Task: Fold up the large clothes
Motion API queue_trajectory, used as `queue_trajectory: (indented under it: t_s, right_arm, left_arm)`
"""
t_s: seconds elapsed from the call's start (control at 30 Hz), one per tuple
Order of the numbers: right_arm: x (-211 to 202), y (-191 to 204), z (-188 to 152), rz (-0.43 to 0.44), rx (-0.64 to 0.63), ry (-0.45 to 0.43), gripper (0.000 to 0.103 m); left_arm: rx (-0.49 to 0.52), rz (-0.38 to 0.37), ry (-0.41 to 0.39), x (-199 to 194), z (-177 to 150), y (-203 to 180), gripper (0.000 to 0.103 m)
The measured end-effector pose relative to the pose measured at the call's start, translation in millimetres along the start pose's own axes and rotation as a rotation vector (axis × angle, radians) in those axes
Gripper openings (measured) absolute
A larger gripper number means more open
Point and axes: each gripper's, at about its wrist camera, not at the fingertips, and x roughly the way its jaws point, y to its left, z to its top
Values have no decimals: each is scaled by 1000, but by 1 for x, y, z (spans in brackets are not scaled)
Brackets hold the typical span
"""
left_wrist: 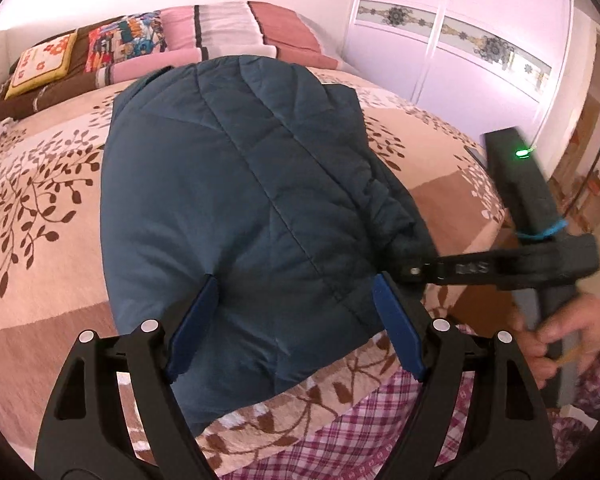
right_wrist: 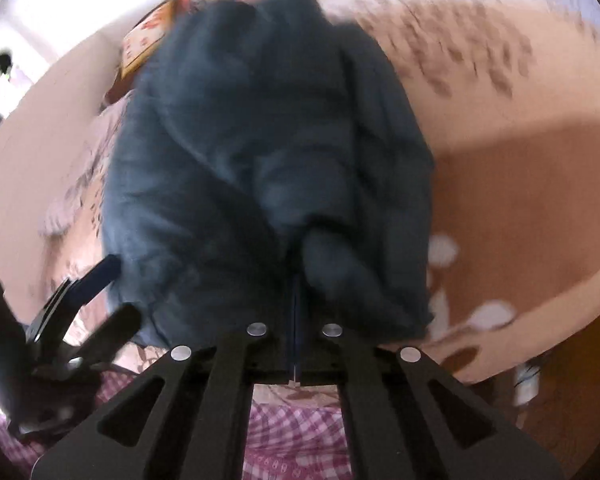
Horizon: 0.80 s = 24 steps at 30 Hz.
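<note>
A dark teal quilted jacket (left_wrist: 236, 200) lies folded on the bed, its near end by the bed's front edge. My left gripper (left_wrist: 296, 304) is open, its blue pads either side of the jacket's near end. My right gripper (right_wrist: 296, 280) is shut on the jacket's (right_wrist: 260, 152) near right edge; it also shows in the left wrist view (left_wrist: 414, 268), pinching the fabric from the right. The right wrist view is blurred.
The bed (left_wrist: 40, 208) has a beige cover with brown leaf print. Pillows and cushions (left_wrist: 204, 36) lie at the head. A white wardrobe (left_wrist: 460, 52) stands at the far right. The person's plaid clothing (left_wrist: 340, 440) is at the front edge.
</note>
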Motion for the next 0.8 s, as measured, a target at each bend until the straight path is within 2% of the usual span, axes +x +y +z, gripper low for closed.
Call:
queue_trajectory:
  t_s: [0.13, 0.37, 0.5, 0.8]
  right_arm:
    - [12, -16, 7, 61, 75, 29, 0]
    - [18, -13, 7, 20, 51, 13, 0]
    - [20, 4, 0, -2, 38, 8, 0]
    - [18, 16, -4, -47, 13, -1, 0]
  left_arm:
    - [-27, -2, 1, -5, -1, 2, 78]
    - [-102, 31, 6, -14, -2, 11, 78]
    - [-141, 53, 13, -17, -3, 17, 78]
    - [-156, 113, 21, -25, -7, 22, 78]
